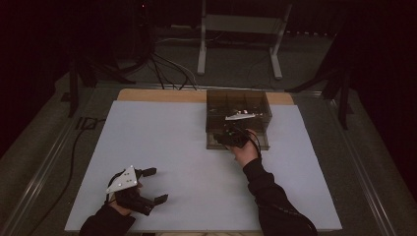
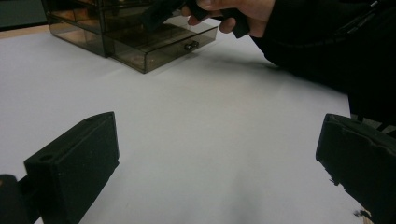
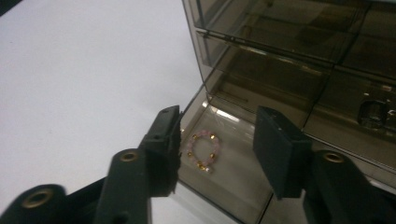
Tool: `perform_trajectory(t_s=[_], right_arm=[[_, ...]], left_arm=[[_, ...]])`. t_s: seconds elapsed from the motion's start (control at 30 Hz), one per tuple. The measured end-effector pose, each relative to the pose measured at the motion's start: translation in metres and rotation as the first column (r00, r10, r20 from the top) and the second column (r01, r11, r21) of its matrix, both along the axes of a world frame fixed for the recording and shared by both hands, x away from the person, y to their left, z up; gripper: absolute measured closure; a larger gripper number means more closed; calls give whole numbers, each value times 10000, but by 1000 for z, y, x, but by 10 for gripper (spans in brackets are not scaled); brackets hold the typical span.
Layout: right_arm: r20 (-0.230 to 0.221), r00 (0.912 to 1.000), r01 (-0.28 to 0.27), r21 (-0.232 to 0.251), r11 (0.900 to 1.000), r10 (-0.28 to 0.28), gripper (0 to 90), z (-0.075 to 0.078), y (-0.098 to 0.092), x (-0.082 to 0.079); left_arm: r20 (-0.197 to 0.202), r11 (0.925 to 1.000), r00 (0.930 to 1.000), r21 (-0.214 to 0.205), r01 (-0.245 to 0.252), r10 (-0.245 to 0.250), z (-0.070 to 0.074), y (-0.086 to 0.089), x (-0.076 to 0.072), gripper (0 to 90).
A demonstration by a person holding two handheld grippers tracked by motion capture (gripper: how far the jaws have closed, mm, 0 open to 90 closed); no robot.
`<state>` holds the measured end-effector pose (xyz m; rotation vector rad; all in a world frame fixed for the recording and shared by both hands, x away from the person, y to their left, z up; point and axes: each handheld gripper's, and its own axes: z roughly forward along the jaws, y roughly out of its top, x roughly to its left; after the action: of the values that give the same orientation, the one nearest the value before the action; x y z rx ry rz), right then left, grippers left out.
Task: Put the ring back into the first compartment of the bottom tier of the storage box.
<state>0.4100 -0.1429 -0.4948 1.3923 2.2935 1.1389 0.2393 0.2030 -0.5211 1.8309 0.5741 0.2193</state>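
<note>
Bracelet (image 3: 203, 151) lies loose in pulled-out bottom drawer (image 3: 233, 186) of smoked organizer (image 1: 238, 118), centre of right gripper view; drop looks done. Right gripper (image 3: 217, 154) part-open w/ nothing held, left gripper (image 1: 153, 186) wide & idle at lower left of high view. Left to do, prob.: shut drawer.

A white table (image 1: 172, 142) stands before a grey metal stand (image 1: 241, 34) and floor cables (image 1: 167, 69).

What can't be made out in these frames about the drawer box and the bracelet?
- High view: bead bracelet too small and dark to find; the right gripper and hand cover the open drawer.
- Right gripper view: the drawer box is cut off by the top and right edges; upper compartments too murky to read.
- Left gripper view: the right hand hides the drawer's inside; left gripper is far off.
</note>
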Motion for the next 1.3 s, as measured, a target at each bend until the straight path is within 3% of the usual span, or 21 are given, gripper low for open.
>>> perform_trajectory(t_s=[0.27,0.4,0.57,0.67,1.07,1.3], right_arm=[[458,9985,-319,242,9992,308,271,13,2,-11],[640,9951,-785,432,9960,756,151,20,1,-16],[764,9904,-1192,525,9915,1151,118,27,0,-23],[828,9840,-1620,481,9856,1577,27,32,0,-25],[1122,9743,-2021,505,9781,1955,0,44,0,-32],[1255,9660,-2325,384,9718,2261,0,49,0,-45]], left_arm=[[8,10000,10000,51,1,-1,0,-1,1,6],[-26,10000,10000,70,29,-29,0,-3,1,6],[-47,10000,10000,50,14,-14,0,-3,2,6],[-71,10000,10000,19,-17,17,0,-3,3,6],[-65,9999,9999,87,-78,79,-2,-1,1,6],[-66,9999,9999,57,-147,148,-2,1,0,6]])
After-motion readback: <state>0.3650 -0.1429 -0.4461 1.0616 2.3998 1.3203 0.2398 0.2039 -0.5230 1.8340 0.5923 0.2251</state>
